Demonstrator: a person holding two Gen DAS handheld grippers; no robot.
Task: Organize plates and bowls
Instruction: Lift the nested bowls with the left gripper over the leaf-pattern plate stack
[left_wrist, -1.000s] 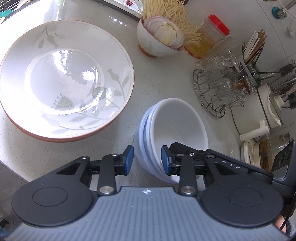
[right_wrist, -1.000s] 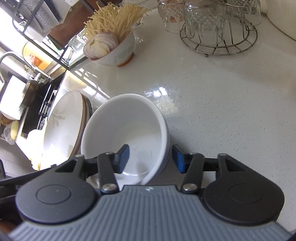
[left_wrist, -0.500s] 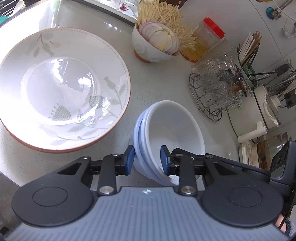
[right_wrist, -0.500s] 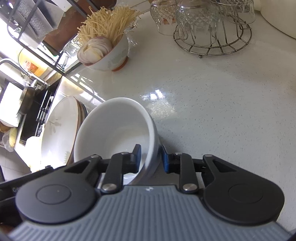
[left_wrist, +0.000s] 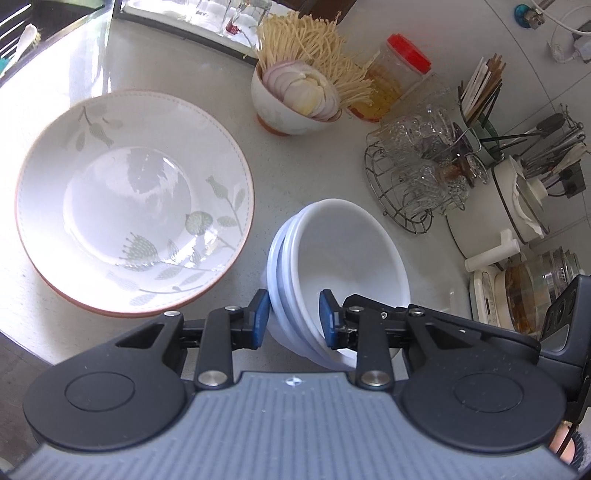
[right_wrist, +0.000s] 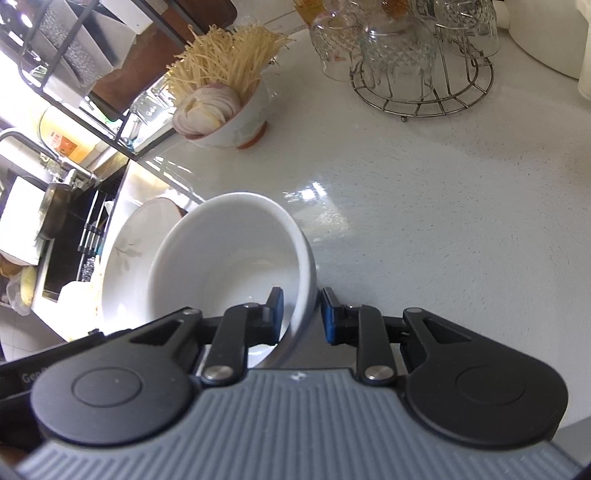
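Observation:
A stack of nested white bowls (left_wrist: 343, 258) is held between both grippers and lifted off the counter. My left gripper (left_wrist: 291, 319) is shut on the stack's near-left rim, one pad outside and one inside. My right gripper (right_wrist: 299, 314) is shut on the opposite rim of the same white bowl stack (right_wrist: 229, 258). A large leaf-patterned bowl (left_wrist: 129, 199) with a brown rim sits on the counter to the left; in the right wrist view it (right_wrist: 125, 258) shows behind the stack.
A small bowl of sliced onion and noodles (left_wrist: 299, 99) stands at the back. A red-lidded jar (left_wrist: 399, 77), a wire rack of glasses (left_wrist: 417, 181), a utensil holder and appliances line the right side. A sink area (right_wrist: 48, 221) lies far left.
Both grippers closed on the white bowl stack's rim. The stack then rose and tilted off the counter, and the views pulled back.

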